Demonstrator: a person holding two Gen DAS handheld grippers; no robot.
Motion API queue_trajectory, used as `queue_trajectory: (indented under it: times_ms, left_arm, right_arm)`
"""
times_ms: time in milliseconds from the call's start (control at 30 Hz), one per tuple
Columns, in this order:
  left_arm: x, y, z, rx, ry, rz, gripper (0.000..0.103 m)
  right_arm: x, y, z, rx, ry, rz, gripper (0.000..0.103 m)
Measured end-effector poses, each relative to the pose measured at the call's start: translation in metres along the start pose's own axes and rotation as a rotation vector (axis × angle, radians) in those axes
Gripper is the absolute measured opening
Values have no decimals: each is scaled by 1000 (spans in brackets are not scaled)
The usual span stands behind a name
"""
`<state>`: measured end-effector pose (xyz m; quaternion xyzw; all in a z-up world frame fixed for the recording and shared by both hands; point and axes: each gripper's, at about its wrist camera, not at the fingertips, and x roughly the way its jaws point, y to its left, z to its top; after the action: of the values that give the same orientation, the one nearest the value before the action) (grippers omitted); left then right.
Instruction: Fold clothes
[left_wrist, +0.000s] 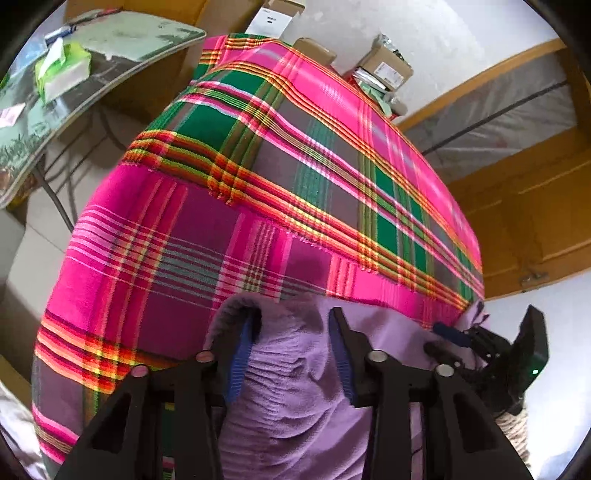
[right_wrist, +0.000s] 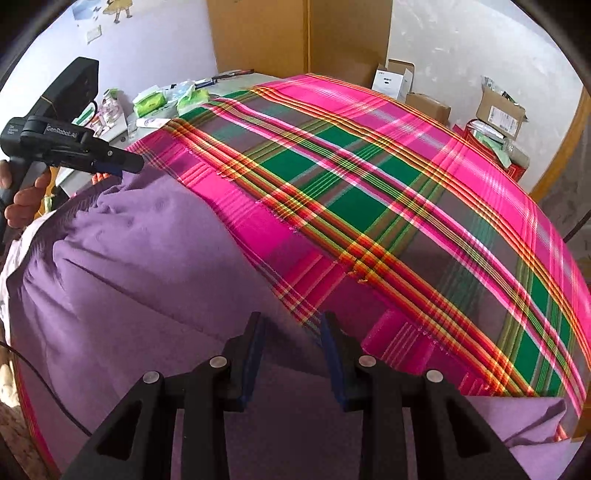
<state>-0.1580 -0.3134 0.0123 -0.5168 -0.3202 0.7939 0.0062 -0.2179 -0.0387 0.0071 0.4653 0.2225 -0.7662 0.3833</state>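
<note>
a: looking nearest first. left gripper (left_wrist: 293, 354) hanging over a bunched edge of the purple garment (left_wrist: 295, 398), jaws part-spread, cloth humping up between the blue pads (left_wrist: 236, 369), not visibly squeezing it. calling it loose for now.

b: agreeing. same on the other side: right gripper (right_wrist: 291, 354) sitting low over the garment's flat part, jaws standing apart, fabric beneath them rather than pinched. hard telling whether the tips are touching cloth.

a: moving outward. garment lying on the plaid cloth (left_wrist: 258, 166) covering the table, along its near edge, wrinkled toward the left gripper, smoother toward the right.

b: judging progress as early. no tidy folded stack showing, just one spread, rumpled piece. still needing a grip on the edge, a fold over, then smoothing.

a: long axis seeming to run side to side along the near table edge, between the two grippers. not making out collar, hem or sleeves, so not saying which end is pointing where.

b: farther off, tissue packs (right_wrist: 147, 101) at the far left, cardboard boxes (right_wrist: 498, 110) against the wall beyond.
</note>
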Motion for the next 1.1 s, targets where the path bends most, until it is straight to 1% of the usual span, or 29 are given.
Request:
queue_trajectory:
  times_ms: [33,100,133,233,333,433,533,633,867,1100]
  left_arm:
    - [0,1,-1,5,-6,15,19]
    - [-2,3,-1,9,-21,33,18]
    - [-3,4,-1,6,-31,34,13]
    - [-9,11,0,-10,-61,32,10]
    - [-13,13,1,-14,-74,23,10]
    - [-19,13,0,-10,-99,23,10]
    - [-27,16,0,-27,-140,10,9]
    - [-36,20,3,-43,-176,19,9]
    - [-50,37,2,-85,-241,53,9]
    - [-51,52,5,-114,-263,63,9]
  right_arm:
    - [0,0,0,5,-2,-4,27]
    - [0,1,-1,3,-8,9,5]
    - [0,1,-1,4,-10,17,5]
    - [-1,5,-1,-17,-18,-2,2]
    - [-5,4,1,-9,-41,-14,2]
    - [-15,6,9,-11,-97,-44,2]
    - [-22,11,22,-19,-138,-73,2]
    - [-24,14,36,-18,-168,-95,2]
    - [-10,25,69,-41,-191,-119,2]
    - [10,29,94,-33,-192,-164,2]
